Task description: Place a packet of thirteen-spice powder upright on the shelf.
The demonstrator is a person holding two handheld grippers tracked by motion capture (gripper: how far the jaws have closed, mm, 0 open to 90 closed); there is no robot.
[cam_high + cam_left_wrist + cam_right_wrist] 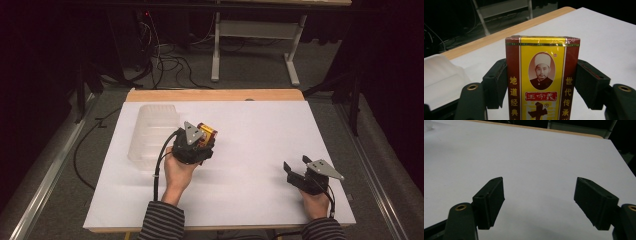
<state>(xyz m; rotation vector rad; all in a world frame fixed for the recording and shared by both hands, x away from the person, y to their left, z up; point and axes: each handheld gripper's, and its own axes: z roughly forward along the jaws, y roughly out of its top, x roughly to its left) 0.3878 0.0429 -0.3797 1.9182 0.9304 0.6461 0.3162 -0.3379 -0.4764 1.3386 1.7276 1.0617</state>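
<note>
Red and yellow, printed with gold lettering and a small portrait, the box [541, 80] stands upright between the jaws of the left gripper [200, 142], and both pads press flat on its red side panels, so the grip looks firm. From above, the box [207, 133] sits lifted off the white table cover [250, 165], held just right of a clear plastic bin [152, 132] that lies near the cover's left edge. The left hand [177, 172] carries the gripper from below, its cable trailing past the wrist.

As a judgement, the pick-up is done: the box is secured and off the surface. What seems left is the carry and the set-down, most likely into or beside the bin, since that is the only other thing close by; whether the box is bound there cannot be told for sure.

Farther right, well apart from the box, the right gripper [296, 167] rests low over the cover with its jaws spread wide and nothing between them [539, 200]. It appears idle, with no visible part in the present step.
</note>
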